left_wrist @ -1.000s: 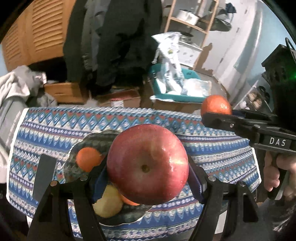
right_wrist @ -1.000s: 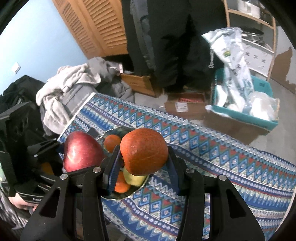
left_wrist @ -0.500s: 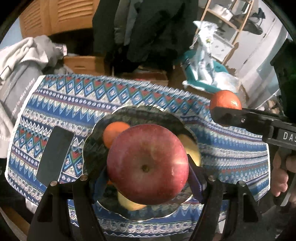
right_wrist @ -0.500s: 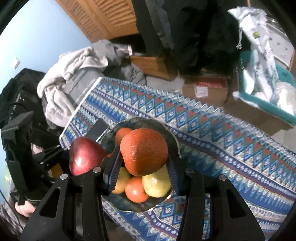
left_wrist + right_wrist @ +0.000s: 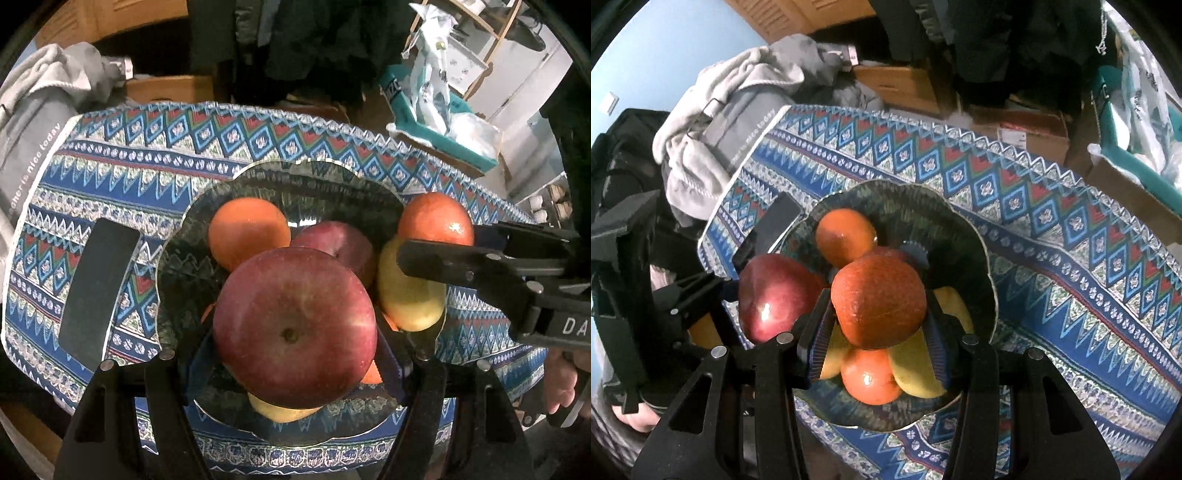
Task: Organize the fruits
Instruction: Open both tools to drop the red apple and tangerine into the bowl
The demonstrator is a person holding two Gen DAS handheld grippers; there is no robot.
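Note:
My left gripper [image 5: 295, 332] is shut on a big red apple [image 5: 295, 325], which hangs just above the near side of a dark glass bowl [image 5: 258, 173]. My right gripper [image 5: 877, 310] is shut on an orange [image 5: 879, 299] over the bowl's [image 5: 960, 229] middle. The bowl holds an orange [image 5: 249, 230], a second red apple [image 5: 332, 240], yellow fruit [image 5: 406, 299] and another orange [image 5: 870, 376]. In the right wrist view the held red apple [image 5: 775, 295] sits at the bowl's left rim. Both grippers point steeply down.
The bowl stands on a blue patterned cloth [image 5: 147, 155]. A flat black slab [image 5: 98, 291] lies on the cloth left of the bowl. Grey clothes [image 5: 731, 81] are heaped past the cloth's left edge. Boxes and a teal bin [image 5: 443, 136] stand beyond.
Both grippers have come down toward the bowl with their fruit and tipped more steeply. The bowl now fills the middle of both views, its fruit more exposed.

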